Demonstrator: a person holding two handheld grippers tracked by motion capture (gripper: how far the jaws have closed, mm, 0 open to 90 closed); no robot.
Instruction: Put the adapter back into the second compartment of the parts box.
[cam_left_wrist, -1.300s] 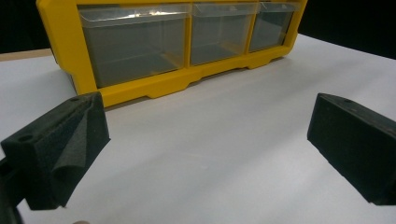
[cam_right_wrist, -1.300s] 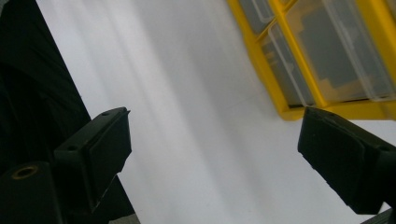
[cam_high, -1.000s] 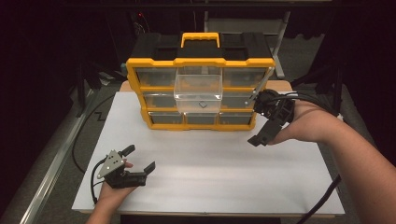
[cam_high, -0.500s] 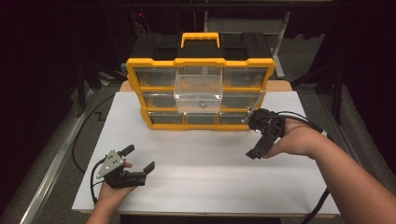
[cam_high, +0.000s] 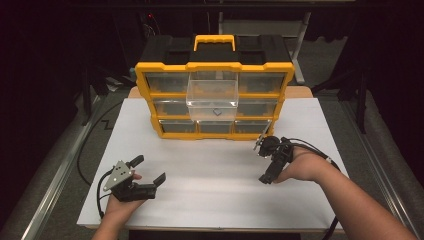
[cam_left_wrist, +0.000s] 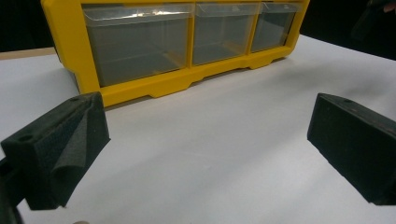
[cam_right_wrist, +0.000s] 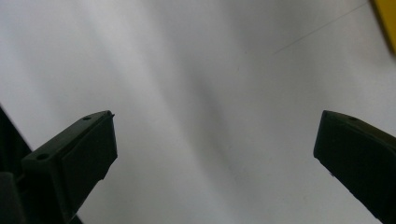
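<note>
**Both grippers empty, drawer ahead**

The left gripper (cam_high: 149, 170) rests with fingers apart on the white board (cam_high: 215, 200). The right gripper (cam_high: 264, 162) also gapes, holding nothing. Beyond both fingertips, the clear drawer (cam_high: 212, 93) juts from the yellow organizer (cam_high: 215, 100).

White table top (cam_high: 215, 200), yellow drawer organizer (cam_high: 215, 100) standing at its far edge, left hand (cam_high: 120, 207) resting near front.

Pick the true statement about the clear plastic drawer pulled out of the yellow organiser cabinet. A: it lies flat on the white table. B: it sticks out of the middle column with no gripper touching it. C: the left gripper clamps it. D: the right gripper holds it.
B: the clear plastic drawer juts from the yellow organiser cabinet's middle column, while both the left gripper and the right gripper sit open over the white table, well apart from it.
</note>
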